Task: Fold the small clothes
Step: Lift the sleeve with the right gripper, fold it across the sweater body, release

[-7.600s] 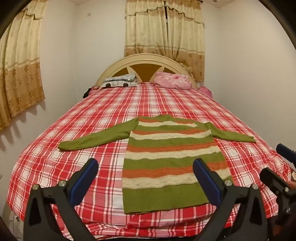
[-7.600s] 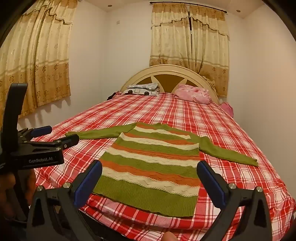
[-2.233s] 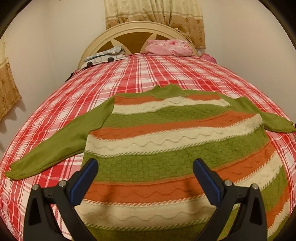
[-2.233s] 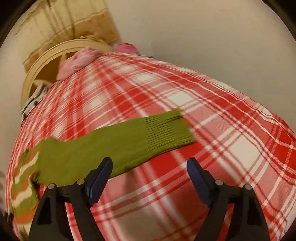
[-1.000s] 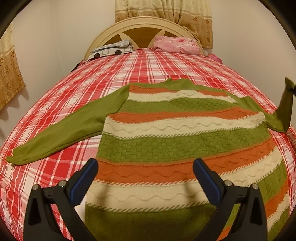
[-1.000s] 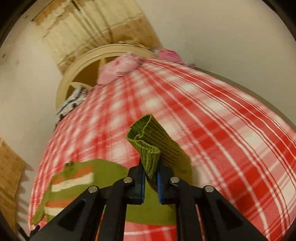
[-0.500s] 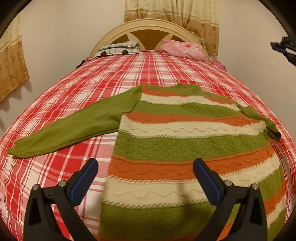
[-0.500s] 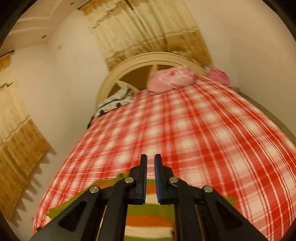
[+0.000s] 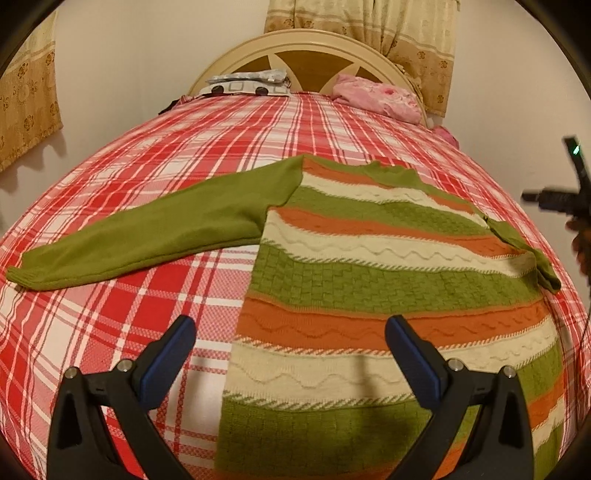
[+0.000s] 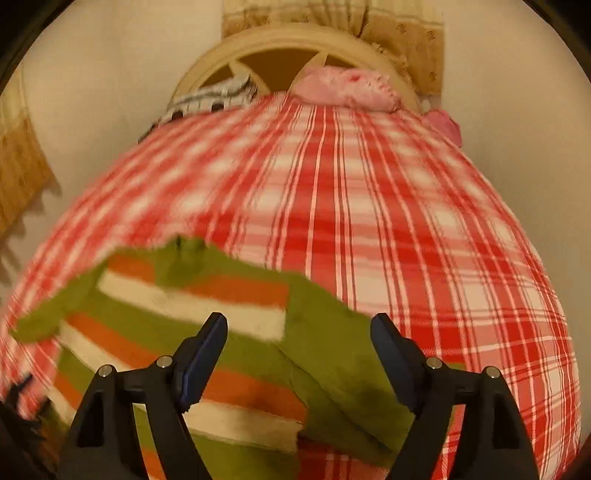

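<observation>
A small knit sweater with green, orange and cream stripes lies flat on the red plaid bed. Its left sleeve stretches out to the left. Its right sleeve is folded back along the sweater's right edge. My left gripper is open and empty above the sweater's lower left part. My right gripper is open and empty just above the folded right sleeve. It also shows at the right edge of the left wrist view.
A cream headboard stands at the far end with a pink pillow and a grey patterned cushion. Curtains hang behind it. Walls run close along both sides of the bed.
My right gripper has opened and dropped toward the bed; the right sleeve it carried now lies folded on the sweater's edge. My left gripper has drifted left over the sweater.
</observation>
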